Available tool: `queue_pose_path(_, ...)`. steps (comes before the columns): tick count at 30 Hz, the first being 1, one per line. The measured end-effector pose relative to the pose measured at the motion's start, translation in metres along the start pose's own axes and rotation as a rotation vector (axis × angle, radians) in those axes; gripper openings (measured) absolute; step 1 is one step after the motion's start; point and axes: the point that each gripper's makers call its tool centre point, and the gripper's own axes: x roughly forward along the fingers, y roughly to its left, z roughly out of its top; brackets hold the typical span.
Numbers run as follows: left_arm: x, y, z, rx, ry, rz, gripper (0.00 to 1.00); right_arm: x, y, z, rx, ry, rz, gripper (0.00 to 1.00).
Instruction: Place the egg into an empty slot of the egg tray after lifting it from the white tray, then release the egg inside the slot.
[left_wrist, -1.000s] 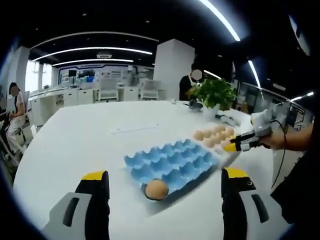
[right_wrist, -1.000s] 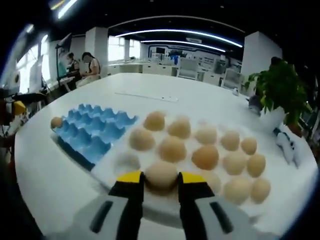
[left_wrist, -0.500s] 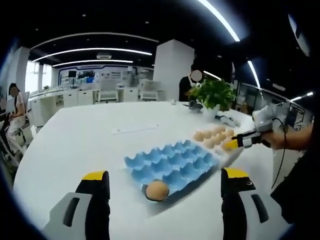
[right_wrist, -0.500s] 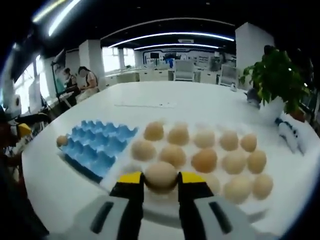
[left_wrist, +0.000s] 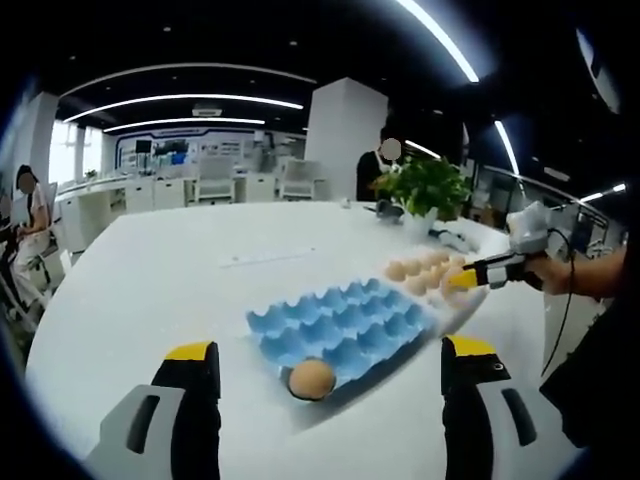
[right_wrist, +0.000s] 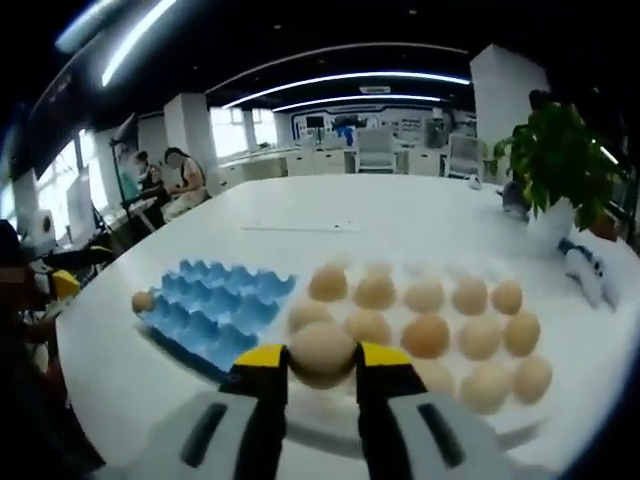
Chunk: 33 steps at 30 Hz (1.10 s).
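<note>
In the right gripper view the right claw (right_wrist: 322, 362) is clenched on an egg (right_wrist: 322, 351), its yellow-tipped jaws pressed against the egg's two sides, the egg held above the near edge of the white tray (right_wrist: 560, 395). The rest of the eggs (right_wrist: 427, 335) lie in rows on that tray at about 2 o'clock from the claw. The blue egg tray (right_wrist: 215, 305) sits just beside the white tray at about 10 o'clock, with one egg in its far corner slot (the other slots look empty). A potted plant (right_wrist: 553, 165) stands at the far right of the white tabletop (right_wrist: 330, 205).

In the left gripper view the left claw (left_wrist: 330, 360) is released, jaws wide apart and holding nothing, low over the tabletop, with the egg tray at 12 o'clock.
</note>
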Motion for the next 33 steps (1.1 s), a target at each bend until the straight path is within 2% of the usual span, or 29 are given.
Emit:
queue_pose_path(8,0.0,-0.002,-0.002,-0.001,0.004,-0.007,0.91,0.004,0.024,0.01,-0.027,-0.018,0.068,0.26)
queue_pose_path(23,0.001,-0.002,-0.002,0.003,0.001,-0.016,0.91,0.027,0.095,0.026,-0.088,-0.042,0.248,0.26)
queue_pose_path(33,0.001,-0.002,-0.002,0.005,0.003,-0.021,0.91,0.04,0.14,0.024,-0.139,-0.022,0.36,0.26)
